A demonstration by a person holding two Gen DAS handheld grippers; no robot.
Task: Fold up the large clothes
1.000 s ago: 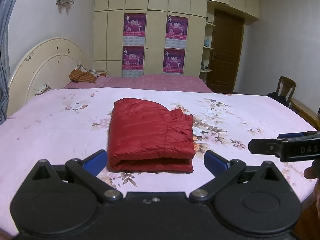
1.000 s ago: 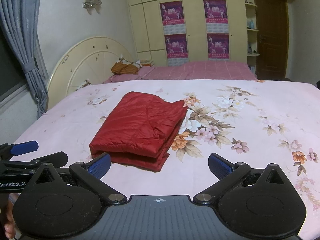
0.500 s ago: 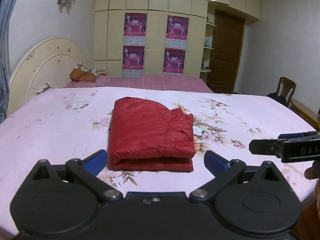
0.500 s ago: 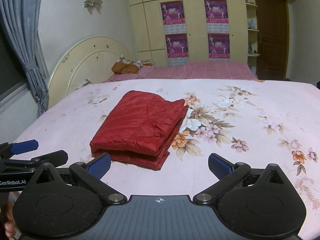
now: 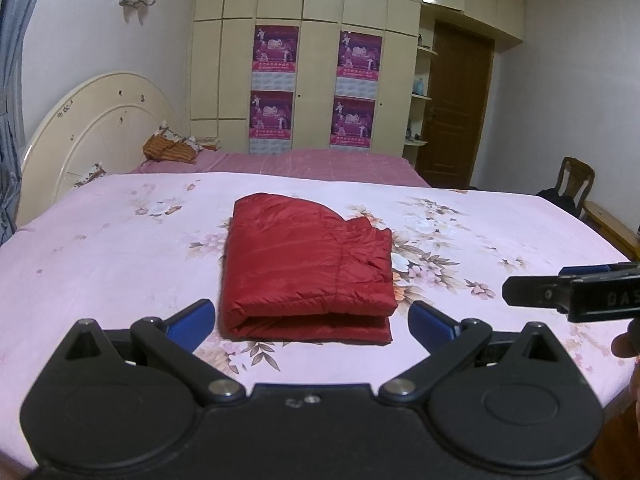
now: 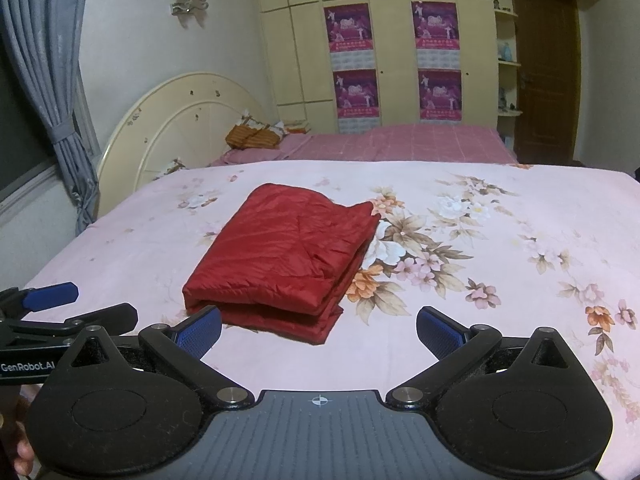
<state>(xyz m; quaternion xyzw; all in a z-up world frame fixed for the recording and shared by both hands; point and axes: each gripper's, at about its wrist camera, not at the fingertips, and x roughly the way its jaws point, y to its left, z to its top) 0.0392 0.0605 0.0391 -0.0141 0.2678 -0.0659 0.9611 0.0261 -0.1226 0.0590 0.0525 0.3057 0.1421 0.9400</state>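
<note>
I see the red quilted puffer jacket [image 5: 306, 264] folded into a compact rectangle, lying flat on the pink floral bedsheet [image 5: 100, 248] near the middle of the bed. In the left wrist view it sits at 12 o'clock from my left gripper [image 5: 312, 320], whose blue-padded fingers [image 5: 192, 318] are spread wide, one on each side of the bundle's near edge, holding nothing and apart from the fabric. In the right wrist view the jacket [image 6: 280, 256] lies toward 11 o'clock of my right gripper [image 6: 318, 332], which also stands wide and empty above the sheet. That gripper shows in the left view at 3 o'clock [image 5: 532, 290], and the left one enters the right view at 9 o'clock [image 6: 60, 304]. Farther out, at 12 o'clock, I see a cream rounded headboard [image 6: 180, 120], a cream wardrobe with purple posters [image 5: 312, 60], and at 1 o'clock a brown wooden door [image 5: 456, 108].
</note>
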